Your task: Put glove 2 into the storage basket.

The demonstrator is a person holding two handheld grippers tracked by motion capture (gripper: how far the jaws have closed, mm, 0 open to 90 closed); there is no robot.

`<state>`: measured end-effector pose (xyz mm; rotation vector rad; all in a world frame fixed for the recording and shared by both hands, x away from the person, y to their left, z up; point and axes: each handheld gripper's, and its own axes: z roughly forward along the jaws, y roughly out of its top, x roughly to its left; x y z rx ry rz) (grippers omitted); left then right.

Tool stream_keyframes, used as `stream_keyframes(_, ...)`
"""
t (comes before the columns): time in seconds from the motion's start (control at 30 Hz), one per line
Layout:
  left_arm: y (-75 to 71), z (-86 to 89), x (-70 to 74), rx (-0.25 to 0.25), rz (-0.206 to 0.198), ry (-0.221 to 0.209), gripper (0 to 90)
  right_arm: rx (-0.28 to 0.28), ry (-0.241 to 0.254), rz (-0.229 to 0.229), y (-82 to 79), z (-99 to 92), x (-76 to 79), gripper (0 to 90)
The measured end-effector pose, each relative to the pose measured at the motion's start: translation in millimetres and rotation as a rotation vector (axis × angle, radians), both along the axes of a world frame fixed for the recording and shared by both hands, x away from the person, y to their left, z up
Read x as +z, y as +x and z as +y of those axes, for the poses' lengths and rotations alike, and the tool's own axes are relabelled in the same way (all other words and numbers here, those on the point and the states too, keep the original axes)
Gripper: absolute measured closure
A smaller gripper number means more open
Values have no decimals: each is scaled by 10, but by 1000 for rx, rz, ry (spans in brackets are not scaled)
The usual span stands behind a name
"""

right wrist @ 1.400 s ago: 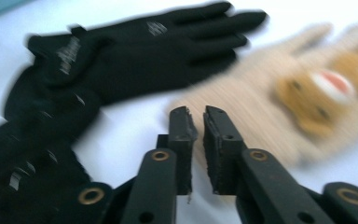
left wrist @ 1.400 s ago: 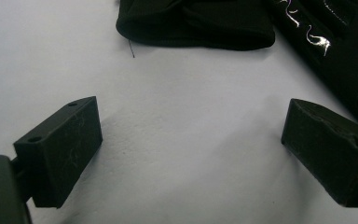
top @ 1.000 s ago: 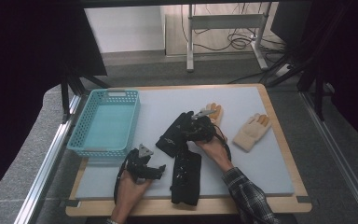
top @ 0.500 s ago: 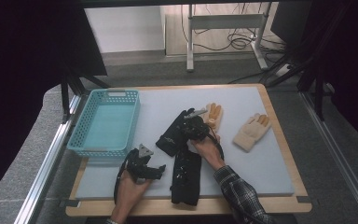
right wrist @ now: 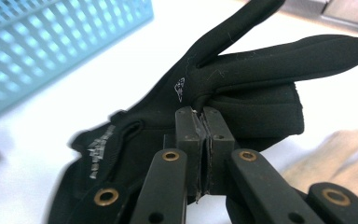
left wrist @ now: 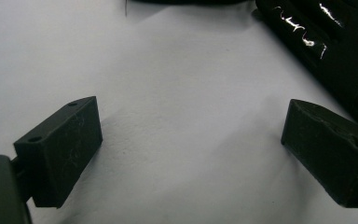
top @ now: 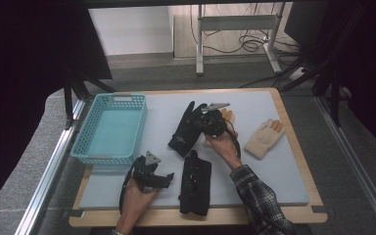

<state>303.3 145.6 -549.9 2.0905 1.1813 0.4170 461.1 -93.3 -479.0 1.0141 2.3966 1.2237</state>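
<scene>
Black glove (top: 188,128), upper of two, lying on the pale mat near the middle of the table, its fingers pointing away from the person and its cuff toward the near edge. In the right gripper view the same glove (right wrist: 223,88) has a thin fold of its fabric pinched between the two black jaws, which have just been closing and now stand almost together on the cloth; two glove fingers stick out stiffly to the right. Right gripper (top: 212,121), held in the person's right hand, sits at the glove's right edge, its grey three-cornered plate uppermost.

Second black glove (top: 196,182), flat on the mat just below the first, cuff toward the near edge, apart from both grippers. Its shiny edge shows at the upper right of the left gripper view (left wrist: 326,42).

Left gripper (top: 152,177), held in the left hand near the front edge of the mat, left of the second glove; its jaws stand wide apart over bare mat with nothing between them.

Beige glove (top: 264,138), to the right, well apart. Another beige glove (top: 227,115) peeks out behind the right gripper. Blue basket (top: 94,152), at the left.
</scene>
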Motion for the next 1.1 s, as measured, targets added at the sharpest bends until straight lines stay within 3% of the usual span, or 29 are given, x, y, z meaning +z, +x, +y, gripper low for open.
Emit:
stream_keyframes(0.3,0,-5,-4,5,-3,-11,52,66,65,-15,-161,-195,391,862)
stream_keyframes(0.53,5,14,-2,1,3,-26,49,191,102,14,-488,-341,596,862)
stream_keyframes(0.67,7,48,4,-4,11,-50,50,266,103,44,-742,-458,579,862)
stream_keyframes(0.77,-16,39,-1,-23,-6,2,59,326,125,77,-938,-593,523,861)
stream_keyframes(0.9,-26,68,1,-22,0,6,46,382,158,111,-1132,-706,466,861)
stream_keyframes(1.0,-27,75,-4,-12,2,0,35,420,164,129,-1245,-699,402,861)
stream_keyframes(1.1,-27,73,-7,-8,2,-4,35,457,139,149,-1307,-613,273,861)
